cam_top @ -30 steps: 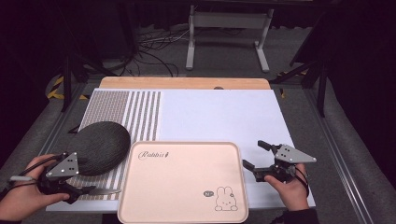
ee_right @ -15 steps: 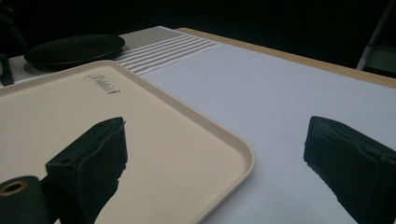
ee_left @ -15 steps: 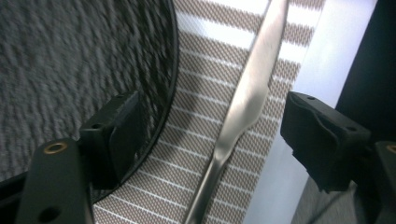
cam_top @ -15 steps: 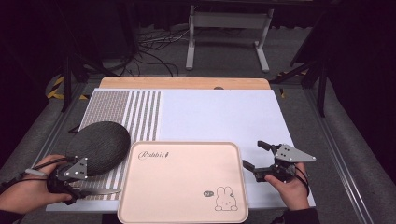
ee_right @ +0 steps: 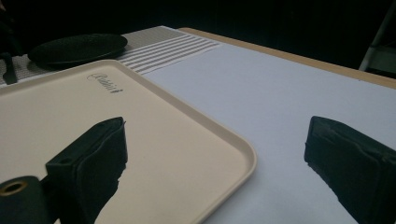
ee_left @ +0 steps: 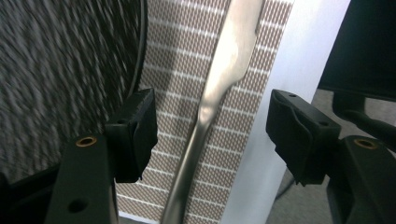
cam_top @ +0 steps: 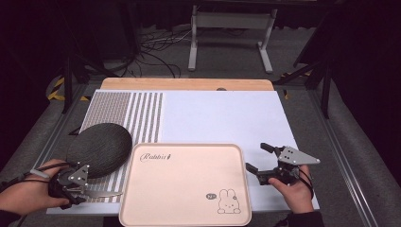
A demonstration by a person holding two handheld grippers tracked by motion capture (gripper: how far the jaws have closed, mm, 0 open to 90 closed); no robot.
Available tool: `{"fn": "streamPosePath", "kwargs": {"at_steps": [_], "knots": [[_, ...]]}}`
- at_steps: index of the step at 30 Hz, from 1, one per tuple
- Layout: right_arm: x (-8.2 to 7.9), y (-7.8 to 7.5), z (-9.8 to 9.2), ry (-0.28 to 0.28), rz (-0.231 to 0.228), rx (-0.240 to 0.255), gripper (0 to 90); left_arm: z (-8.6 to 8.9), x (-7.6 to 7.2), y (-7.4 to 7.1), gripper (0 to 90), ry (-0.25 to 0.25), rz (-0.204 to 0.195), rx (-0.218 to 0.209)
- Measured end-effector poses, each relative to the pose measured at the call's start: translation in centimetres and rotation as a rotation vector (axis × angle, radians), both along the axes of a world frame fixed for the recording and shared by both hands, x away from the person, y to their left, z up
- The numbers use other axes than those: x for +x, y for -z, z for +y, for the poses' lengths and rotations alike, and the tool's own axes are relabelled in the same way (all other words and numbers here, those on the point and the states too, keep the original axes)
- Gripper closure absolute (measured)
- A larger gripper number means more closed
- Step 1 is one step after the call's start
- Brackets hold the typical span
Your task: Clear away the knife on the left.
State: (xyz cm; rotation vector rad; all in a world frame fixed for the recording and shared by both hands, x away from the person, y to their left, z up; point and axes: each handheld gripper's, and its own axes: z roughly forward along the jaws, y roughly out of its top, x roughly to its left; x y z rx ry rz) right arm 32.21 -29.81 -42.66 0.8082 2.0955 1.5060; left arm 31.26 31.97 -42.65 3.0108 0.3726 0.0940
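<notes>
A silver knife lies on the striped mat at the near left, beside a dark grey plate. My left gripper straddles the knife's handle. Its jaws have just been closing, with the handle between them and a gap on each side, so it is open. My right gripper is open at the right edge of the pink rabbit tray. One of its fingers hangs over the tray, the other over the white mat.
The plate lies close to the left jaw. The table's near edge runs just behind both hands. A wooden strip borders the far edge. A white stand and cables lie on the floor beyond.
My left gripper has edged a little to the right over the knife handle, and its jaws stand narrower. The knife, plate, tray and right gripper have not moved.
</notes>
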Motion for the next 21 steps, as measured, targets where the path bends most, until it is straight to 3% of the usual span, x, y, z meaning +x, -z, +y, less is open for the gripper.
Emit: {"fn": "streamPosePath", "kwargs": {"at_steps": [4, 9, 12, 15, 18, 21], "knots": [[-0.02, 0.03, 0.01, -0.009, 0.013, 0.006, 7.1, 0.46, 0.35, 0.3, 36.9, 0.001, 0.017, 0.025], [-0.02, 0.04, 0.04, -0.013, 0.015, 0.003, 7.1, 0.62, 0.56, 0.46, 45.3, 0.037, 0.03, 0.065], [-0.02, 0.05, 0.05, -0.014, 0.017, 0.0, 7.1, 0.54, 0.75, 0.67, 48.1, 0.117, -0.007, 0.12], [0.01, 0.1, 0.09, -0.018, 0.015, -0.005, 7.0, 0.31, 0.78, 0.65, 55.5, 0.168, 0.021, 0.115], [0.02, 0.13, 0.16, -0.021, 0.015, -0.007, 7.0, 0.13, 0.9, 0.77, 62.0, 0.208, 0.043, 0.155], [0.0, 0.13, 0.18, -0.025, 0.015, -0.005, 7.0, 0.07, 0.91, 0.86, 65.1, 0.208, 0.055, 0.163]]}}
